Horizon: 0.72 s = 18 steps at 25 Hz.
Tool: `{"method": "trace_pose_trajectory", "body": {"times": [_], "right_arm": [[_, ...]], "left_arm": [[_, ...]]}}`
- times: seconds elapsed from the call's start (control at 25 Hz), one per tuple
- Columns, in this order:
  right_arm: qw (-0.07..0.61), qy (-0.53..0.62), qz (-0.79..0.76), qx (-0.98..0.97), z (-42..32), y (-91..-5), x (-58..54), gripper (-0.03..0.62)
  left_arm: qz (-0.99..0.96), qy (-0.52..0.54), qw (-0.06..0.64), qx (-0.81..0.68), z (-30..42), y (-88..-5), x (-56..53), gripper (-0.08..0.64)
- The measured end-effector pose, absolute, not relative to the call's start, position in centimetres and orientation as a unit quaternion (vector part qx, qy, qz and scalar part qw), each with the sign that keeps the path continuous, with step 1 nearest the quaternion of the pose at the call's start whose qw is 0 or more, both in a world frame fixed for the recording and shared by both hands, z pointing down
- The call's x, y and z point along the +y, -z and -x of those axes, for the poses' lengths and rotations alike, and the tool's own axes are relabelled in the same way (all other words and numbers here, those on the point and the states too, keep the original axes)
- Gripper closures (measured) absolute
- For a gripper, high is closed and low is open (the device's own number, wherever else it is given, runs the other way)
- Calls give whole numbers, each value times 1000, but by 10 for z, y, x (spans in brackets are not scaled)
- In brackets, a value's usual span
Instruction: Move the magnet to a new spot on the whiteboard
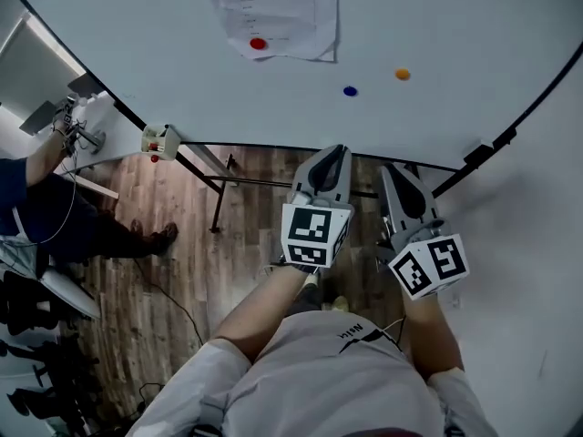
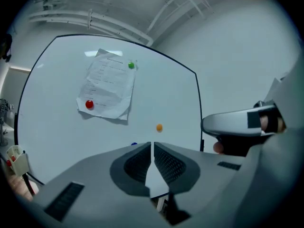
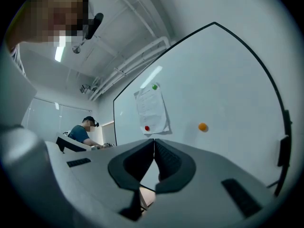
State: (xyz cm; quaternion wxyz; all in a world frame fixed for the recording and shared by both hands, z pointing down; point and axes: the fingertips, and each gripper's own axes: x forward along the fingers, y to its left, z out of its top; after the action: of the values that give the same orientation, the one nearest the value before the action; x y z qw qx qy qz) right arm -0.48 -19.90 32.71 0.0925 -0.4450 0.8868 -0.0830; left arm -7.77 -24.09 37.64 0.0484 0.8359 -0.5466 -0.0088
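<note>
Nearest the viewer, the left gripper and the right gripper are held side by side, level, and directed at the whiteboard. In each gripper view the ribbed pads are seen pressed together along a thin seam with nothing between them; both tools are therefore closed and empty, and well short of the board.

Beyond the jaws, two loose magnets are shown on bare board: a blue magnet, closest to the left gripper, and an orange magnet just beyond it to the right. Farther off, a paper sheet is pinned by a red magnet at its lower corner and by a green magnet at its top. Which magnet is meant by the task cannot be told; the two free ones are judged the likelier, since nothing depends on them.

Each magnet is judged to be a small, light, rigid disc with a smooth, probably slippery cap, held flat by its own pull. A hold is best taken across the rim, on opposite edges, with the jaws first opened and set astride it close to the board surface. A firm pinch is expected to be needed, as the low profile offers little purchase. Were the red or green magnet lifted, the sheet could be loosened.
</note>
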Motion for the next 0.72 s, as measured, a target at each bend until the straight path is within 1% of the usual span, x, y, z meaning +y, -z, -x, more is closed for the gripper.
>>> {"method": "trace_pose_trajectory", "body": {"times": [0.28, 0.44, 0.72], "right_arm": [[81, 85, 472, 874, 12, -337, -243, 578], [74, 88, 486, 866, 14, -345, -262, 578], [73, 94, 496, 860, 14, -353, -284, 578]], "left_arm": [[-840, 7, 43, -541, 83, -394, -310, 545], [-843, -2, 34, -537, 82, -405, -341, 493], [-826, -22, -20, -563, 81, -411, -384, 440]]}}
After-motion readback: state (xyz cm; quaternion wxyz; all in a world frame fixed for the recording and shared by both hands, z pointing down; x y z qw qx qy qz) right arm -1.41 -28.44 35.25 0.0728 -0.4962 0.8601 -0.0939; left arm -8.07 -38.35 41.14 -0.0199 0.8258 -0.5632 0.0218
